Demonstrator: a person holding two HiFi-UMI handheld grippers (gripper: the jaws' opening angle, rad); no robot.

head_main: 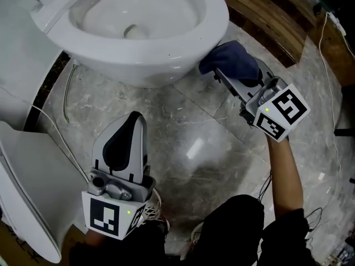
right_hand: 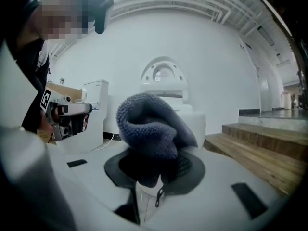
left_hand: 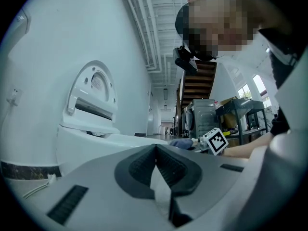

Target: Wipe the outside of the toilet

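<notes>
The white toilet (head_main: 138, 60) fills the top of the head view, bowl open; it also shows as a white toilet (right_hand: 187, 117) beyond the cloth in the right gripper view. My right gripper (head_main: 233, 73) is shut on a dark blue cloth (head_main: 230, 60), which presses against the bowl's outer right side low down. In the right gripper view the blue cloth (right_hand: 151, 126) bulges from between the jaws. My left gripper (head_main: 130, 129) hangs shut and empty over the floor below the bowl; its jaws meet in the left gripper view (left_hand: 156, 150).
Grey marble floor (head_main: 205, 148) spreads under both grippers. A raised toilet lid (head_main: 28, 187) stands at the left. A hose (head_main: 66, 93) runs down by the bowl's left. Wooden steps (head_main: 266, 10) lie at the upper right, cables (head_main: 333, 93) along the right edge.
</notes>
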